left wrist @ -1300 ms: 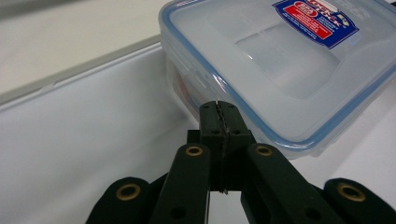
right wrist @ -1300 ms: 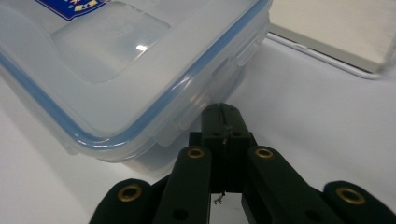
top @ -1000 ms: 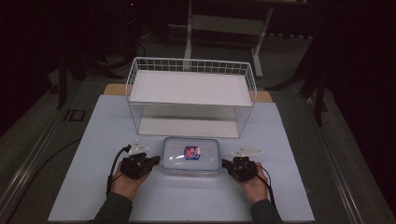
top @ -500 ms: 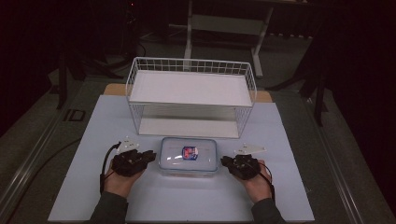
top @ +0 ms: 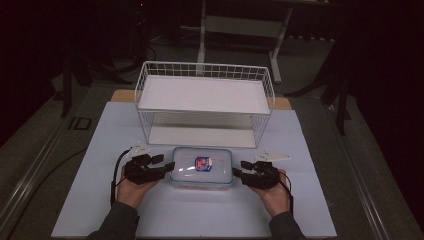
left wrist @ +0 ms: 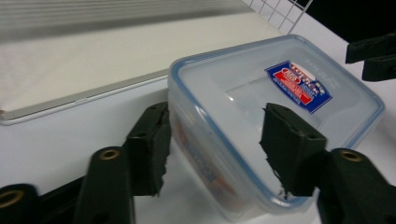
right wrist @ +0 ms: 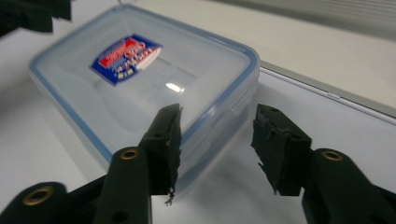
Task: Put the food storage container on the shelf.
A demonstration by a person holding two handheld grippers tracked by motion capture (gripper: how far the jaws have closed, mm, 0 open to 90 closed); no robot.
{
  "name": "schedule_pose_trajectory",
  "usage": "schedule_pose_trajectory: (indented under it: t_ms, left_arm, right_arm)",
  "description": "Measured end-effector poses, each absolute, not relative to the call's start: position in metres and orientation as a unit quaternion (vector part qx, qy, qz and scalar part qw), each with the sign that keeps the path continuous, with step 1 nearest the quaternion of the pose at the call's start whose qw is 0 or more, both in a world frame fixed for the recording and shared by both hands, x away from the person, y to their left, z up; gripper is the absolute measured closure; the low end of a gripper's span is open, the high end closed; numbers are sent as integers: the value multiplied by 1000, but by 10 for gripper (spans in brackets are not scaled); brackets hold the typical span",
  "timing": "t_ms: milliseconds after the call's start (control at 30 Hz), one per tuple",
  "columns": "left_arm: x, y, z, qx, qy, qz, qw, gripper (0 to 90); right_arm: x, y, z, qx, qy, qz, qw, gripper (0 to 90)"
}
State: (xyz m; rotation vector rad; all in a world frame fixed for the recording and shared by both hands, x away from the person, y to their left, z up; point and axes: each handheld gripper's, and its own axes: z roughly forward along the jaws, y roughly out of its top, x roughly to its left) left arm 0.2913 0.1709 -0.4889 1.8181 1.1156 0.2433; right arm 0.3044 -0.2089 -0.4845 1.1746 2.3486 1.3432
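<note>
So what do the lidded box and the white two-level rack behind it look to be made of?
The clear rectangular box with the blue-rimmed lid looks like glossy translucent plastic: the table shows through its walls and a glare spot sits on the lid. The white wire-sided rack seems to be coated metal wire, a thin grid, with flat matte white shelf panels, material unclear.

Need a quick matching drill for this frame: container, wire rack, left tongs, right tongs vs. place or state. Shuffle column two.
1. plastic container
2. wire rack
3. left tongs
4. right tongs

A. open at the container's right end
B. far side, both shelves bare
C. lid on, blue-red sticker
D. open, straddling the container's left end

Pairs: 1-C, 2-B, 3-D, 4-A
</note>
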Motion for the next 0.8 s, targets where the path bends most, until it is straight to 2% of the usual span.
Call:
schedule_pose_trajectory:
  t_ms: [100, 200, 233, 433, 567, 800]
  left_arm:
    - [293, 168, -490, 740, 462, 90, 481, 345]
    - [296, 165, -492, 738, 468, 76, 481, 334]
    - [299, 163, -495, 742, 472, 67, 472, 307]
    - [303, 160, -500, 745, 481, 52, 460, 302]
    - [309, 161, -505, 737, 483, 16, 473, 291]
    - [315, 160, -511, 720, 497, -23, 484, 273]
  right_arm:
    - [307, -210, -485, 407, 783, 465, 71, 462]
    - [310, -210, -487, 416, 775, 474, 49, 415]
    - [313, -208, -490, 424, 768, 480, 13, 375]
    - [316, -204, -497, 427, 778, 461, 1, 351]
    - [322, -201, -503, 432, 773, 464, -37, 282]
    - [327, -203, -509, 436, 763, 471, -74, 265]
